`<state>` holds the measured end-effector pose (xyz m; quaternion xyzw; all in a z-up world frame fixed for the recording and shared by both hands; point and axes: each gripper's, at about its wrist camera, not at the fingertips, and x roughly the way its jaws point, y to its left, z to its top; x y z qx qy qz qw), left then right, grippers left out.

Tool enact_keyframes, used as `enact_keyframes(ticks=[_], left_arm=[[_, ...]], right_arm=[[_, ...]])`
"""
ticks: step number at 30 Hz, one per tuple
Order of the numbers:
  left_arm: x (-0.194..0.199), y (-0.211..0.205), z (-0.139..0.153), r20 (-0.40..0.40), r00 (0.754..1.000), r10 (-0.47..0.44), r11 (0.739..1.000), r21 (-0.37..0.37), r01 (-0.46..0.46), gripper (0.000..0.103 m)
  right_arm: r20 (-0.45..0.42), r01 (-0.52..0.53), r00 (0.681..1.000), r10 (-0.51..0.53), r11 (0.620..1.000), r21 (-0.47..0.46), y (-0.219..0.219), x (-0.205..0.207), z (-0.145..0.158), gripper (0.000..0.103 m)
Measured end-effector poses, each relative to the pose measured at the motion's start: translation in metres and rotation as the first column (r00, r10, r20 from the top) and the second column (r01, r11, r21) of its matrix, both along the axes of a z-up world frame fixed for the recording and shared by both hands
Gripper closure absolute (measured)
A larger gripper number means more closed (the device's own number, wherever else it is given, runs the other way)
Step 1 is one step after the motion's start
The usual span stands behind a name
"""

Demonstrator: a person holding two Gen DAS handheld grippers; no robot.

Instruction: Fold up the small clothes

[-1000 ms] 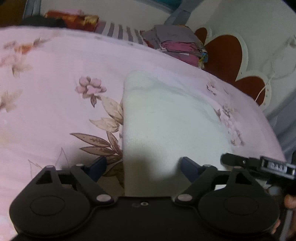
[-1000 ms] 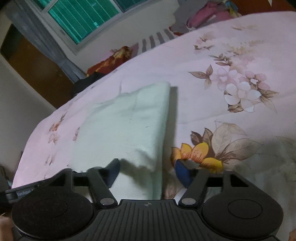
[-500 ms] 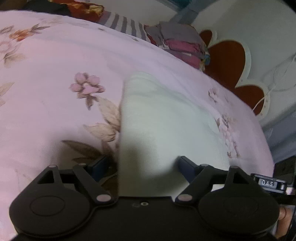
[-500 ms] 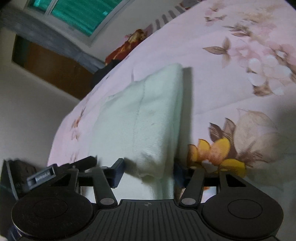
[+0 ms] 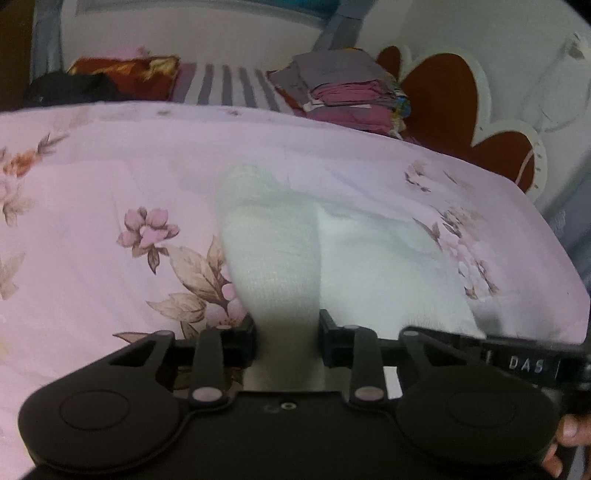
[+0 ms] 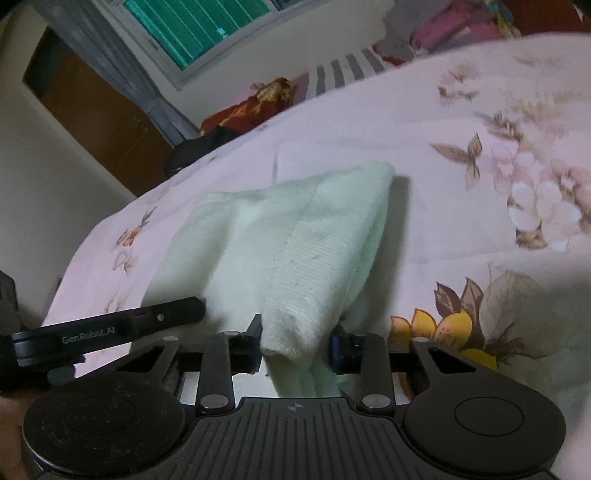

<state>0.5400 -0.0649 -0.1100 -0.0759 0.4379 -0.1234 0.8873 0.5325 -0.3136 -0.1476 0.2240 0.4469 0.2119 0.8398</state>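
A pale mint knitted garment point(image 5: 369, 266) lies on the pink flowered bedspread point(image 5: 92, 177). My left gripper point(image 5: 286, 339) is closing, and its pads pinch the garment's near left corner, which bunches up between the jaws. In the right wrist view the same garment point(image 6: 295, 236) rises in a fold. My right gripper point(image 6: 295, 347) is closing too, with its pads pressed on the near right corner. Each gripper shows at the edge of the other's view: the right gripper point(image 5: 517, 363) and the left gripper point(image 6: 110, 332).
A stack of folded grey and pink clothes point(image 5: 343, 92) and a striped pillow point(image 5: 229, 85) sit at the bed's far side. A brown and white headboard point(image 5: 454, 99) is at the back right. A window point(image 6: 207, 26) and a wooden door point(image 6: 92, 118) stand beyond the bed.
Both grippers went from wide open around the garment's near corners to pinched shut on them. The left corner has lifted and bunched, and the cloth on the right has gathered into a raised fold.
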Motion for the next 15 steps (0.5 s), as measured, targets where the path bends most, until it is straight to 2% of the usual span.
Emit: enact_keyframes(ticks=[8,15], left_arm=[[-0.020,0.022,0.020,0.070,0.997,-0.043,0.999,-0.005,0.044,0.074],[-0.050,0.119,0.039,0.095,0.995,-0.028,0.999,-0.033,0.031,0.074]], right_arm=[[0.081,-0.004,0.997,0.009,0.998,-0.065,0.029,-0.019,0.037,0.072],[0.118,-0.029,0.992,0.040,0.995,-0.097,0.109,-0.045,0.064,0.072]])
